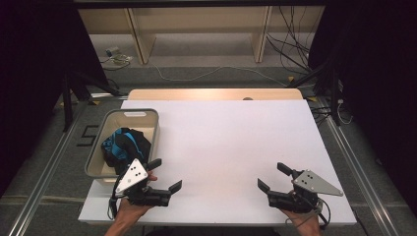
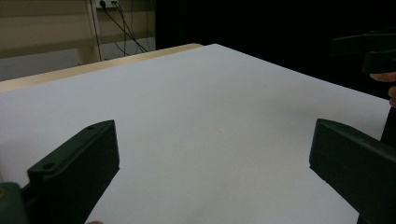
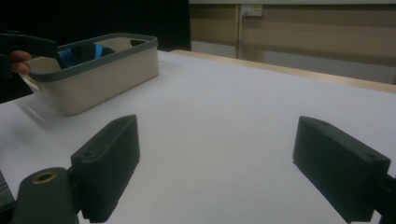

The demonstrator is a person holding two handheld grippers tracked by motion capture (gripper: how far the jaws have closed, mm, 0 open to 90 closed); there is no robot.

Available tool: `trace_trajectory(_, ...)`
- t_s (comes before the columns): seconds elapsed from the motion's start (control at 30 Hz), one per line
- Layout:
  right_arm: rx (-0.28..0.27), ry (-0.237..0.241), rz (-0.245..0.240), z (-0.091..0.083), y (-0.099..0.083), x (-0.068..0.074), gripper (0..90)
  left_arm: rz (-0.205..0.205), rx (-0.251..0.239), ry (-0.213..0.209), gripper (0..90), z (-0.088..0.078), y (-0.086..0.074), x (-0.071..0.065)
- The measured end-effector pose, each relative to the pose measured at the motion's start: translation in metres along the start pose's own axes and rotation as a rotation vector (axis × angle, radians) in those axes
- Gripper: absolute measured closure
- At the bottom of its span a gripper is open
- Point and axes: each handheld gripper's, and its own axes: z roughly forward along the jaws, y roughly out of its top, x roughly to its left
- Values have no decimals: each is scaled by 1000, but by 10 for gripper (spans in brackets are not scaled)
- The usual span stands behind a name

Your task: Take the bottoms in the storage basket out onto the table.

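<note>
Both hand-held grippers, left (image 1: 164,175) and right (image 1: 272,177), are hovering open over the worktop (image 1: 221,147); the left risks knocking the bin (image 1: 98,162) while reaching for the cloth (image 1: 123,145).

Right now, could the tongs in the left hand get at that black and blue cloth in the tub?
Probably yes. The left tongs sit open beside the tub, right at its near corner. The tub has no lid, and the cloth lies heaped near the rim, so only the low wall needs clearing.

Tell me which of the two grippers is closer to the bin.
The left gripper: it sits right beside the grey-rimmed bin holding the black-and-blue cloth; the right gripper lies across the table.
</note>
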Motion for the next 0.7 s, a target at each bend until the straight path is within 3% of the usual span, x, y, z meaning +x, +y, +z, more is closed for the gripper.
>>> trace_trajectory(0.3,3,3,-5,1,0,1,157,10,8,-1,12,3,0,-1)
trace_trajectory(0.7,5,2,-11,1,0,1,160,20,4,33,11,7,3,0)
